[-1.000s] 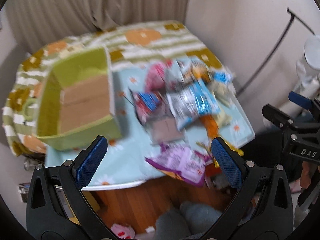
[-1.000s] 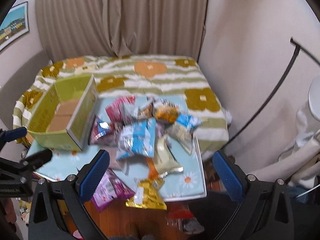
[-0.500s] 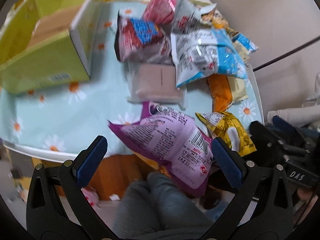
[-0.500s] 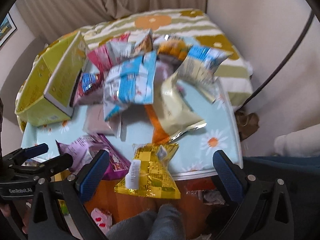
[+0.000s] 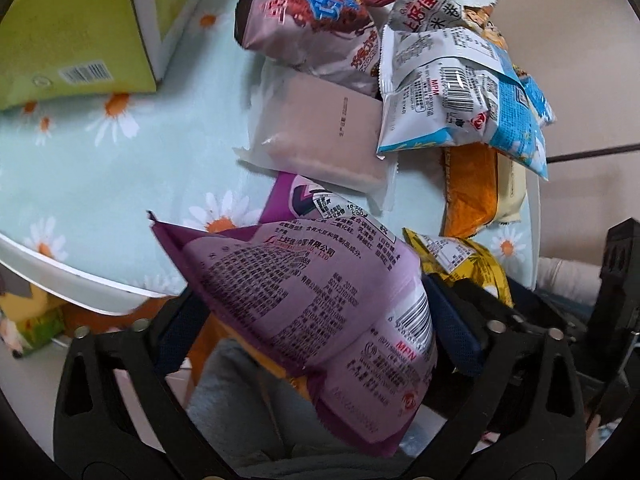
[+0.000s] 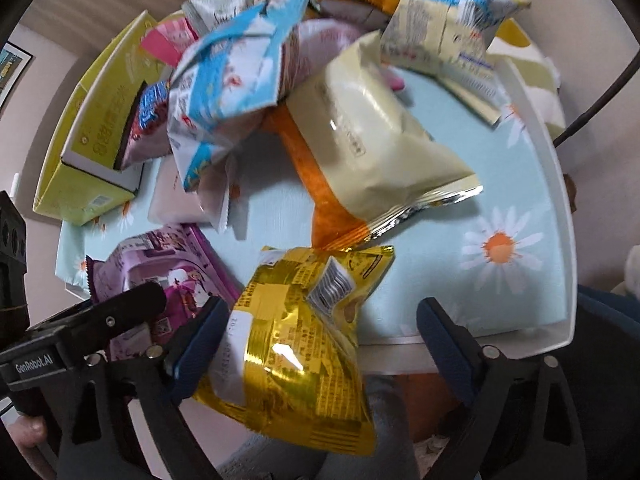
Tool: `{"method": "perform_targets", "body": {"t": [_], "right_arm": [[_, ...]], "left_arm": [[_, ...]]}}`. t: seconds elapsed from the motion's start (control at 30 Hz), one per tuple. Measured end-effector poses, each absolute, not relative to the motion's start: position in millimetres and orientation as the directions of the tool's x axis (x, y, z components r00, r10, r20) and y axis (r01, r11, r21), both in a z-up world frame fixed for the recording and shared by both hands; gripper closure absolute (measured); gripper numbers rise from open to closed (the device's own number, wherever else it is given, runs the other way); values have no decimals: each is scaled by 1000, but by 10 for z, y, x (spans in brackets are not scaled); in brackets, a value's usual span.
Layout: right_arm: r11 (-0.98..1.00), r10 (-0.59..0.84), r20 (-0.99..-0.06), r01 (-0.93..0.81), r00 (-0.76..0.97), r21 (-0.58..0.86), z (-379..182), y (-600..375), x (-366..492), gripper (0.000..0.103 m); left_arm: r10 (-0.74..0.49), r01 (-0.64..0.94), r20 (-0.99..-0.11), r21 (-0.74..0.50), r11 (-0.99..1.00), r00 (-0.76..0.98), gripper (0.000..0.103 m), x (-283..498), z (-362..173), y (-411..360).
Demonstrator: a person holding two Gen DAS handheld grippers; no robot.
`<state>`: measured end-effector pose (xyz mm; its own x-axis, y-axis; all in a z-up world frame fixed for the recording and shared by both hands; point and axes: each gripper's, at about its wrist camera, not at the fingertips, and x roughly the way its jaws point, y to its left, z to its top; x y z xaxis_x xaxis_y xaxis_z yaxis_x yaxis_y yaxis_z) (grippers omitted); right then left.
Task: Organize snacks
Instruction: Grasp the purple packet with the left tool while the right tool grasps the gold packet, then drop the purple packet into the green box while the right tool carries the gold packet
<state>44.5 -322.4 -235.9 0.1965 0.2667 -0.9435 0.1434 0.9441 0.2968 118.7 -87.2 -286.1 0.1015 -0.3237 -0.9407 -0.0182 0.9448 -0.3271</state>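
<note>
A pile of snack bags lies on a tray with a daisy-print cloth [image 5: 100,168]. In the left wrist view my left gripper [image 5: 316,332] is open with its jaws on either side of a purple snack bag [image 5: 320,300] that overhangs the tray's near edge. In the right wrist view my right gripper [image 6: 320,340] is open around a yellow foil bag [image 6: 296,340], also at the near edge. The purple bag [image 6: 160,268] and the left gripper show at the lower left of the right wrist view. A green cardboard box [image 5: 72,32] stands at the left.
Behind lie a blue-and-white bag [image 5: 452,96], a pale pink packet [image 5: 320,132], a brown-and-blue bag [image 5: 312,12], an orange bag [image 5: 468,188] and a cream bag [image 6: 372,128]. The tray's white rim [image 6: 556,208] runs along the right. Floor lies below the near edge.
Both grippers have moved down and forward to the near edge of the tray. The purple bag now sits between the left jaws and the yellow bag between the right jaws.
</note>
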Motion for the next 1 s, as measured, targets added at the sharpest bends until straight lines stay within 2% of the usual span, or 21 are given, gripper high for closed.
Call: {"method": "perform_targets", "body": {"t": [0.2, 0.27, 0.63, 0.87, 1.0], "right_arm": [[936, 304, -937, 127, 172, 327, -2429, -3241, 536, 14], [928, 328, -931, 128, 161, 349, -2454, -3248, 570, 19], [918, 361, -924, 125, 126, 376, -2651, -2966, 654, 30], [917, 367, -921, 119, 128, 381, -2706, -2742, 701, 48], [919, 367, -920, 98, 135, 381, -2690, -2635, 724, 53]], "left_arm": [[-356, -57, -930, -362, 930, 96, 15, 1205, -2985, -894], [-361, -57, -927, -367, 928, 99, 18, 1189, -2997, -897], [-373, -71, -920, -383, 921, 116, 31, 1156, -2901, -706], [-381, -92, -915, -394, 914, 136, 33, 1092, -2829, -532], [-381, -104, -912, -399, 911, 153, 34, 1079, -2763, -424]]}}
